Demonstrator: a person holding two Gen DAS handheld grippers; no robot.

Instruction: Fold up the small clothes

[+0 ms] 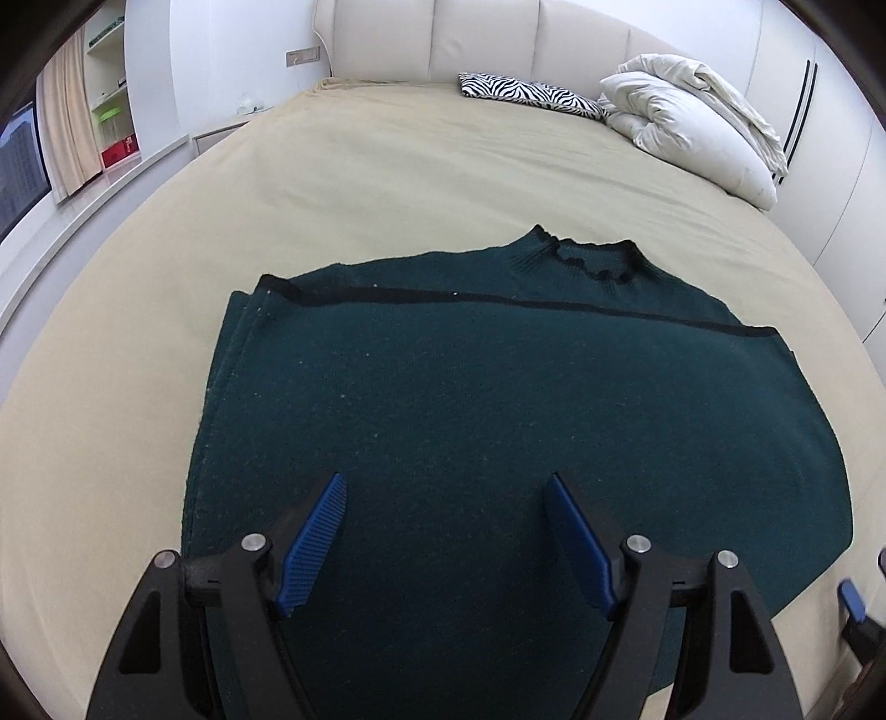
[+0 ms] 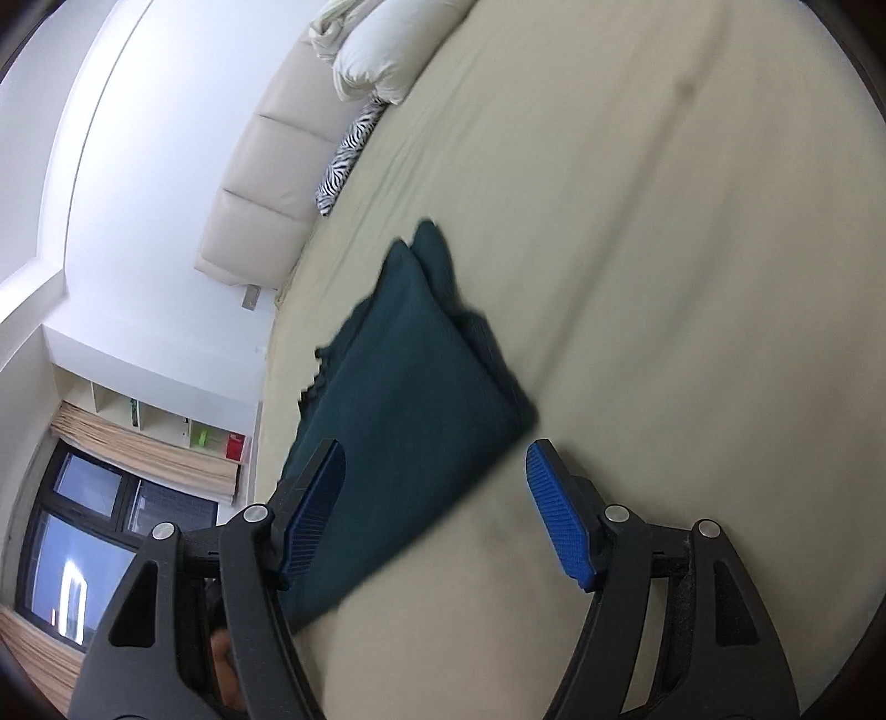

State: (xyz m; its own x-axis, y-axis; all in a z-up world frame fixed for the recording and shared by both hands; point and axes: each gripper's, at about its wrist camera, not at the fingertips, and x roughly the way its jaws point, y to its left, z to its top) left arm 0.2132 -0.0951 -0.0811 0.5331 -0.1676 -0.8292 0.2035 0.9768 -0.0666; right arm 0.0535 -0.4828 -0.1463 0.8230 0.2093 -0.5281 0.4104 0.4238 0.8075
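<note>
Nearest in the left wrist view, the left gripper (image 1: 446,487) hangs over the near part of a dark green sweater (image 1: 498,399), its blue pads (image 1: 315,545) wide apart with nothing between them. The sweater lies flat and folded on the beige bed (image 1: 387,177), its long axis running near to far, collar (image 1: 587,257) pointing far toward the headboard (image 1: 482,39); a black-trimmed edge crosses it left to right. The right wrist view, rolled sideways and blurred, shows the right gripper (image 2: 434,459) at the sweater's side edge, jaws apart and empty. Only this view shows the window (image 2: 83,559). Far off lie a zebra pillow (image 1: 531,95) and a white duvet (image 1: 692,122).
</note>
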